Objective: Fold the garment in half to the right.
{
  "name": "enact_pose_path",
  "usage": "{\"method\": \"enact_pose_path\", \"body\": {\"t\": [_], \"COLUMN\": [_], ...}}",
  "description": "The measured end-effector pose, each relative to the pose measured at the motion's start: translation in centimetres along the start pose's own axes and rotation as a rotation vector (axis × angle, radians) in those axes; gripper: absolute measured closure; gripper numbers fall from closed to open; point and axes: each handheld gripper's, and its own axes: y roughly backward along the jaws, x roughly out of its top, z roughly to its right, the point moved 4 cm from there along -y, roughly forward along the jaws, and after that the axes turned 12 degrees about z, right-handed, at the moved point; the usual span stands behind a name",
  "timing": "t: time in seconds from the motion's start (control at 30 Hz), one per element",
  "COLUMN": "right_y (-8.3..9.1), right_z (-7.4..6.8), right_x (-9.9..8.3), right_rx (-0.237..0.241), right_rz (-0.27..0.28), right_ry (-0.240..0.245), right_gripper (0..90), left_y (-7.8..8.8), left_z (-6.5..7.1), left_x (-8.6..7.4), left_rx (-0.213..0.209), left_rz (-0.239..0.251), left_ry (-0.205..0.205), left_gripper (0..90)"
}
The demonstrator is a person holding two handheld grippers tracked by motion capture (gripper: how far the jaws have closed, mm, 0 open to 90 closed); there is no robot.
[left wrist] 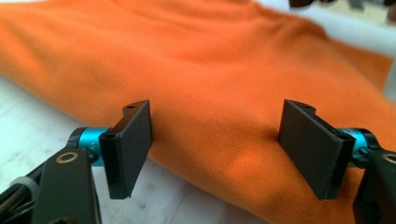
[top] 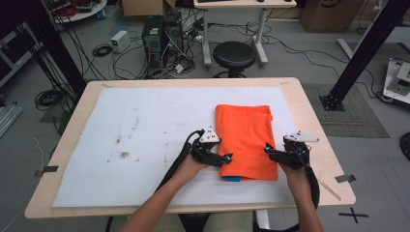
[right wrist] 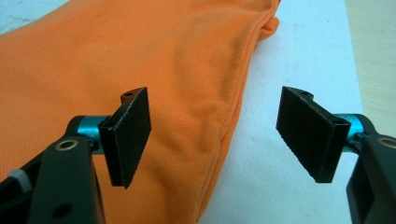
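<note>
Claws (top: 227, 158) (top: 267, 149) flank shirt (top: 246, 137) edges.

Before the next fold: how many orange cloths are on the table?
1. The folded orange cloth lies on the white mat, right of centre, between the left gripper and right gripper. Something blue peeks out underneath.

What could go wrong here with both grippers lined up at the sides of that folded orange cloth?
1. The folded orange cloth has stacked layers along its edge in the right gripper view; the open right gripper might pinch just the top layer, so the fold opens.
2. The left gripper straddles the cloth's edge over the white mat; a low grab could snag the mat.
3. Uneven lifting may skew the fold.
</note>
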Motion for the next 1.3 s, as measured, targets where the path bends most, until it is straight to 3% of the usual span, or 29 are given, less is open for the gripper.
{"method": "enact_pose_path", "body": {"t": [0.17, 0.27, 0.37, 0.43, 0.5, 0.57, 0.7, 0.8, 0.9, 1.07, 1.3], "right_y": [0.0, 0.0, 0.1, 0.1, 0.0, 0.0, -0.2, -0.1, 0.0, 0.2, 1.6], "right_z": [-0.1, -0.1, -0.2, -0.2, -0.2, -0.2, -0.3, -0.2, -0.1, 0.0, -0.4], "right_x": [0.0, 0.1, 0.1, 0.1, 0.2, 0.2, 0.1, 0.1, 0.1, 0.1, -0.9], "right_rx": [0.0, 0.001, -0.001, -0.001, -0.001, 0.001, 0.004, 0.003, 0.0, -0.003, 0.033], "right_rz": [-0.001, 0.0, 0.002, 0.002, 0.004, 0.003, 0.001, 0.002, 0.003, 0.005, -0.043], "right_ry": [0.002, 0.004, 0.004, 0.005, 0.004, 0.005, 0.006, 0.005, 0.004, 0.001, -0.024], "right_gripper": [26.7, 26.7, 26.7, 26.6, 26.7, 26.7, 26.7, 26.7, 26.7, 28.0, 48.9], "left_y": [0.3, 0.9, 1.6, 2.0, 2.2, 1.9, 0.8, 0.3, 0.4, 2.2, 7.7], "left_z": [0.2, 0.4, 0.4, 0.3, 0.5, 0.8, 1.6, 1.8, 1.7, 0.7, -3.5], "left_x": [-0.8, -0.9, -0.3, 0.3, 0.9, 1.0, 0.2, -0.3, -0.2, 0.4, 0.3], "left_rx": [0.029, 0.045, 0.072, 0.068, 0.032, -0.037, -0.095, -0.098, -0.096, -0.017, 0.129], "left_rz": [-0.072, -0.073, 0.002, 0.068, 0.129, 0.16, 0.087, 0.036, 0.032, 0.116, 0.206], "left_ry": [-0.053, -0.066, -0.082, -0.068, -0.046, -0.003, 0.002, -0.012, -0.006, -0.016, 0.003], "left_gripper": [28.9, 29.5, 28.9, 27.3, 27.3, 27.3, 27.4, 27.3, 27.4, 26.7, 26.1]}}
